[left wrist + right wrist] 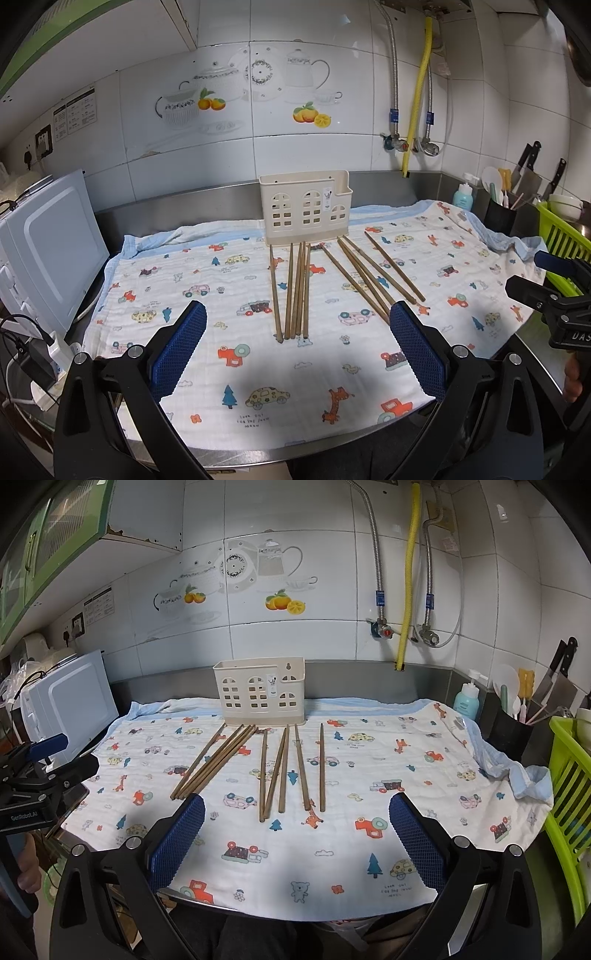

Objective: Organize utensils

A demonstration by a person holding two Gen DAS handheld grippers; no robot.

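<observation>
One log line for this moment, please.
left hand-held gripper: open, empty | right hand-held gripper: open, empty | chopsticks: loose on cloth | holder: upright behind them

Brown chopsticks [291,291]; cream holder [304,206]; white cloth [207,280], blue-edged, cartoon-car print; blue-padded black left gripper [297,332].

1. Ten wooden chopsticks [263,771] lie on the cloth, in two groups of five.
2. One cream utensil holder [259,692].
3. One patterned cloth [369,775].
4. One white microwave [70,701].
5. One soap bottle [466,698].
</observation>
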